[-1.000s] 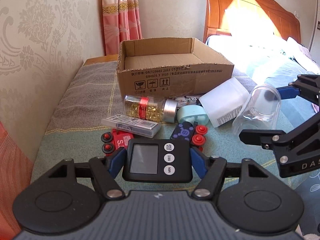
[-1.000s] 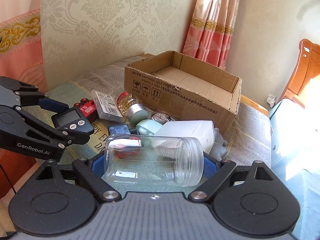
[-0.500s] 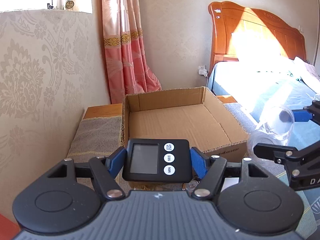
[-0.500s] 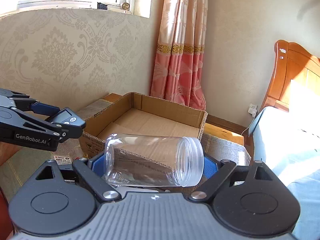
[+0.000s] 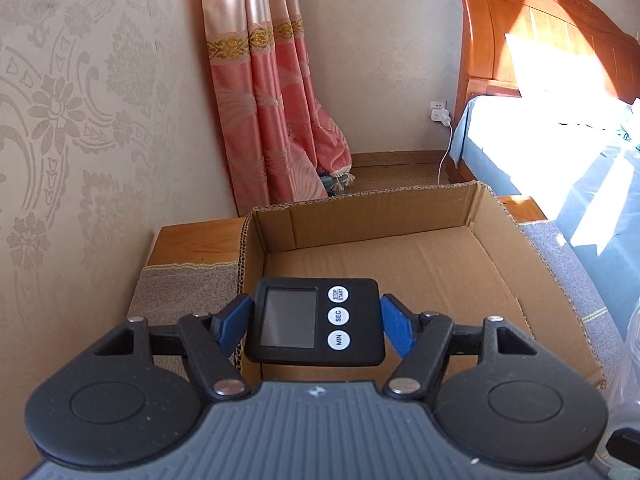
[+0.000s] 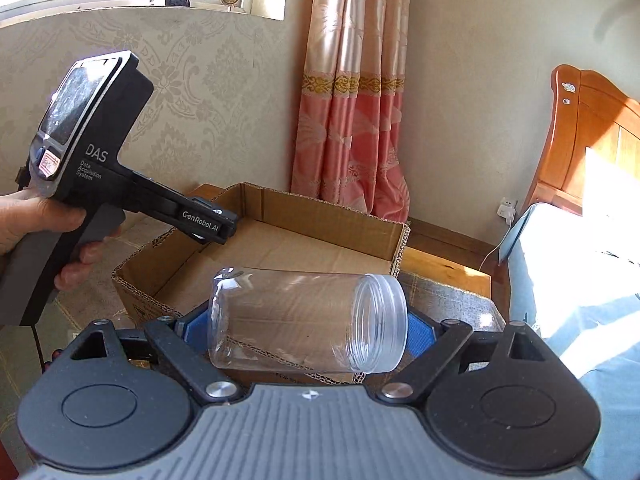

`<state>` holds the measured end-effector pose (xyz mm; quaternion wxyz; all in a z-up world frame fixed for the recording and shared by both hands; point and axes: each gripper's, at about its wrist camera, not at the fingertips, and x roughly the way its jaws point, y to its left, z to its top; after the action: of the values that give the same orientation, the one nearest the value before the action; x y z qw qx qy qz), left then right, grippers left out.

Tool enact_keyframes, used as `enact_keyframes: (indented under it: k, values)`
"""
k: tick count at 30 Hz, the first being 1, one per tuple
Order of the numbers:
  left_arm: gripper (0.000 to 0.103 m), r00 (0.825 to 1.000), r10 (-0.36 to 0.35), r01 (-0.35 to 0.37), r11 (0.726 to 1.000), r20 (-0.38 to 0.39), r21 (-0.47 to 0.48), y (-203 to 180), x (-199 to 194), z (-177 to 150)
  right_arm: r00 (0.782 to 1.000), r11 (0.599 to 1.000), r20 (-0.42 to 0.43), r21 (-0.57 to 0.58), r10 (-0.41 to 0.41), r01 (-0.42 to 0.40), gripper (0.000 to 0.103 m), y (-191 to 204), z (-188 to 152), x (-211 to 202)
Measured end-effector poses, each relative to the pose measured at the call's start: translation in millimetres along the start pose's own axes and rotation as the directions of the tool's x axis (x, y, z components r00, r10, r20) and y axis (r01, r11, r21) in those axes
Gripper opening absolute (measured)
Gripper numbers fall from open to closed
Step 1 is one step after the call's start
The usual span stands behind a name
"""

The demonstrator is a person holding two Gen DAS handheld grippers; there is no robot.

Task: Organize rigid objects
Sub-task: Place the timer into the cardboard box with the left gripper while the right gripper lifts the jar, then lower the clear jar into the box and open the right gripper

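Timer (image 5: 316, 321), black, three white buttons beside a grey screen, clamped flat between the blue pads (image 5: 236, 322) of the left gripper (image 5: 316, 322), above the near left corner of the cardboard box (image 5: 532, 276). Clear plastic jar (image 6: 308, 320), lidless, lying sideways, threaded mouth to the right, pinched end to end by the right gripper (image 6: 308, 330), just over the near wall of the same box (image 6: 332, 216). Box floor bare, flaps cut down, set on a grey patterned cloth (image 5: 184, 284). Left gripper body (image 6: 100, 152) seen from the right wrist view, held by a hand (image 6: 36, 224), nose reaching over the box rim. Pink curtain (image 5: 272, 92) and wooden headboard (image 5: 536, 36) behind.
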<state>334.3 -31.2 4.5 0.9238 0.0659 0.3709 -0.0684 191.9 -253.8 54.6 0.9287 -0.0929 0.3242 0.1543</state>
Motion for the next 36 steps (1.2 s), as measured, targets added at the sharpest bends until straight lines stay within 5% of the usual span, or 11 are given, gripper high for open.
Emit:
enact_keyframes:
  k: [5, 12, 20, 36]
  values:
    - [0.086, 1.000, 0.024, -0.024, 0.999, 0.017, -0.032, 7.7, 9.8, 9.1, 1.000, 1.000, -0.012, -0.001, -0.007, 0.007, 0.093, -2.1, 5.6, 8.8]
    - [0.098, 0.998, 0.017, -0.013, 0.999, 0.065, -0.052, 24.0, -32.4, -14.4, 0.999, 1.000, -0.042, 0.002, -0.013, 0.013, 0.093, 0.2, 13.5, 23.7]
    - [0.102, 0.993, 0.053, -0.042, 0.994, 0.108, -0.098, 36.2, -87.2, -57.2, 0.996, 0.999, -0.081, 0.005, -0.034, 0.035, 0.093, 1.1, 24.7, 42.9]
    - [0.102, 0.999, 0.031, -0.027, 0.994, 0.038, -0.106, 35.6, -107.1, -124.2, 0.974, 0.994, -0.215, 0.069, -0.069, 0.085, 0.093, -6.7, 62.2, 134.1]
